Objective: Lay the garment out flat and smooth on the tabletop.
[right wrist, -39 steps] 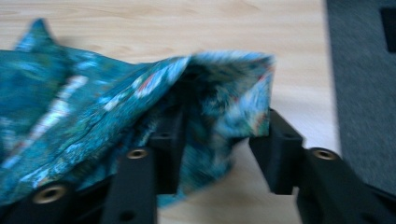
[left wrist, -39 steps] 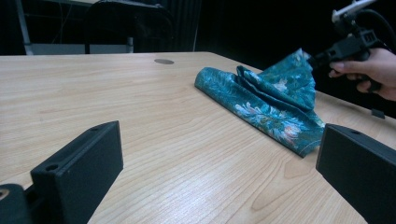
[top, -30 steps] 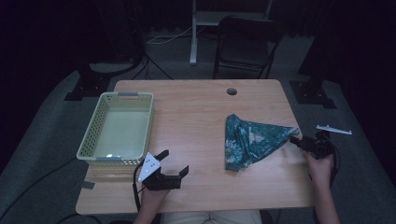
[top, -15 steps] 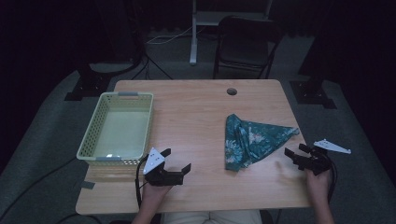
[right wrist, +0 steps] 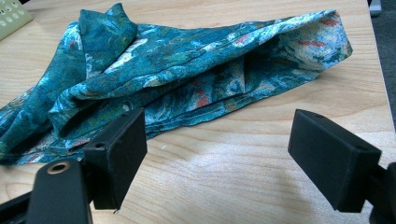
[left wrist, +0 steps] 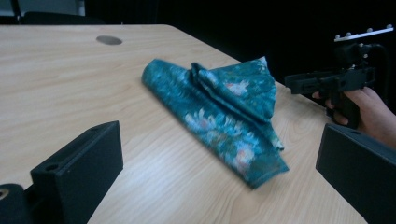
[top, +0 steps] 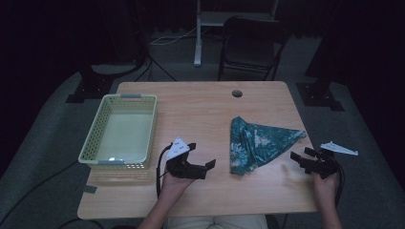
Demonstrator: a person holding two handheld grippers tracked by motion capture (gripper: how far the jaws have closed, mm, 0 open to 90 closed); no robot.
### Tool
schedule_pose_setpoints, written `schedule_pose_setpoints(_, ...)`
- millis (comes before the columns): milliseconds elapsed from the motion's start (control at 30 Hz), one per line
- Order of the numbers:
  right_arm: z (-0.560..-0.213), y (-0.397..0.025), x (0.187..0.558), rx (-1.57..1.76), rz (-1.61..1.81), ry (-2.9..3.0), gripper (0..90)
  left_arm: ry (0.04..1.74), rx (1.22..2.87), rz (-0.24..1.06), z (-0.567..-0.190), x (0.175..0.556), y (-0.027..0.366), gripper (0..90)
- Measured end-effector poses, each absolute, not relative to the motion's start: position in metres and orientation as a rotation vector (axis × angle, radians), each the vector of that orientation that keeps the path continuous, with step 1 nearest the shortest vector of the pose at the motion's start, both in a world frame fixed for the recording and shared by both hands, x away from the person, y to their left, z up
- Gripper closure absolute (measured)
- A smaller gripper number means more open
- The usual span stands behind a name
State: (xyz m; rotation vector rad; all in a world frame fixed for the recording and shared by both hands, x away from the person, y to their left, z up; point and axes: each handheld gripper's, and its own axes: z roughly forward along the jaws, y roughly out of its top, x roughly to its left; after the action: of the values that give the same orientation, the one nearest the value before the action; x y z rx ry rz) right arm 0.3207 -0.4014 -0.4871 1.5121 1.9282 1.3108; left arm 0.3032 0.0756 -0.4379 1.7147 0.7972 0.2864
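A teal flowered cloth (top: 258,143) lies crumpled and folded on the right half of the wooden table (top: 200,109). My left gripper (top: 201,155) hovers open near the table's middle front, left of the cloth, with nothing in it. In the left gripper view the cloth (left wrist: 224,107) lies ahead of the open jaws, and the right gripper (left wrist: 327,81) is held in a hand beyond it. My right gripper (top: 302,155) is open just off the cloth's right front side. In the right gripper view the cloth (right wrist: 187,60) lies close in front of the spread jaws, not touching them.
A pale green perforated basket (top: 119,131) stands empty on the left side of the table; its corner (right wrist: 11,14) peeks into the right gripper view. A cable hole (top: 237,93) sits near the far edge. A chair (top: 248,43) stands behind the table.
The right gripper has drawn back from the cloth's right corner toward the near edge. The left gripper has shifted right, toward the cloth. The cloth lies as before.
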Motion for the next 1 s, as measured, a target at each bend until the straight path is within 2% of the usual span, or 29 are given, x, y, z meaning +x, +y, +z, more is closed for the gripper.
schedule_pose_setpoints(133,-0.487,-0.401,0.320,1.512,1.317,1.929,18.7,0.776,1.720,0.266,-0.429,0.312,0.059,1.2)
schedule_pose_setpoints(400,-0.487,-0.401,0.321,1.514,1.314,1.942,18.7,0.765,1.753,0.304,-0.419,0.332,0.029,1.2)
schedule_pose_setpoints(533,-0.487,-0.401,0.321,1.515,1.316,1.943,18.7,0.768,1.762,0.268,-0.416,0.346,0.016,2.9)
schedule_pose_setpoints(900,-0.488,-0.401,0.322,1.525,1.324,1.951,18.7,0.802,1.861,0.248,-0.430,0.381,-0.020,4.3)
schedule_pose_setpoints(1000,-0.488,-0.402,0.322,1.529,1.328,1.953,18.7,0.803,1.872,0.210,-0.431,0.387,-0.029,4.4)
